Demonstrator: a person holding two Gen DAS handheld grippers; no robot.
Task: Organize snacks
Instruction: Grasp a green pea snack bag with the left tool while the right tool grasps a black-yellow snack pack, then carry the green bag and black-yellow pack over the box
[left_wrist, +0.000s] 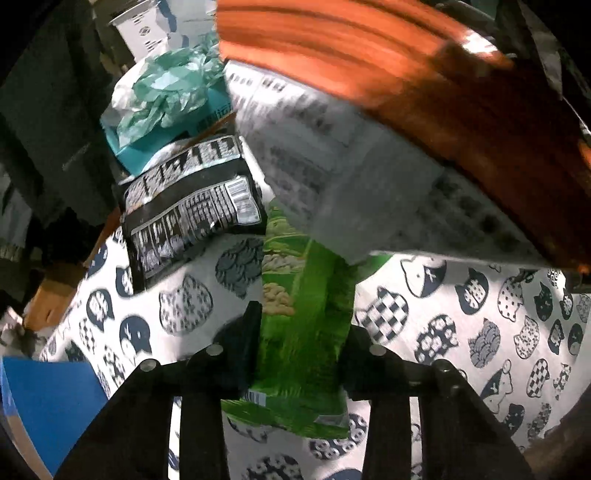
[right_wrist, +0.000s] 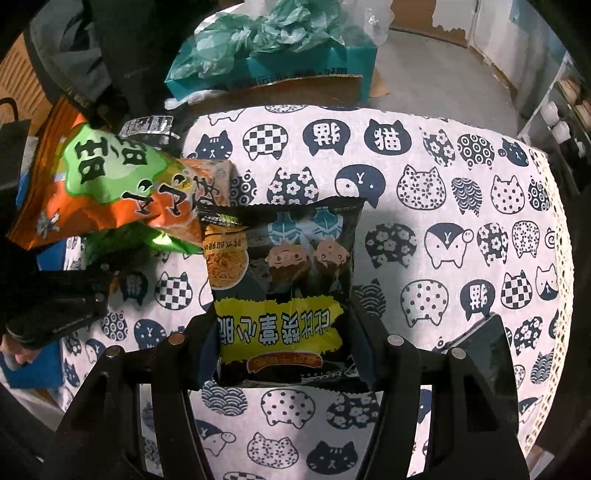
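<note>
Now, your left gripper (left_wrist: 301, 347) clamps green bag (left_wrist: 306, 325) low over cat cloth (left_wrist: 480, 325), orange bag (left_wrist: 406, 66) above. Your right gripper (right_wrist: 284, 343) pinches black bag (right_wrist: 284, 273), lifted clear for sorting.

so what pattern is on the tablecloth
Navy cat heads on white tablecloth, filled with checks, flowers and dots; clearest in the right wrist view.

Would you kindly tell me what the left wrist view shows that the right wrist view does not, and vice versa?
Only the left wrist view: the left gripper shut on a green snack bag, and a black packet's printed back.

Only the right wrist view: the right gripper holding a black-and-yellow snack packet.

Both: the cat-print tablecloth, the teal box, and the orange snack bag.
</note>
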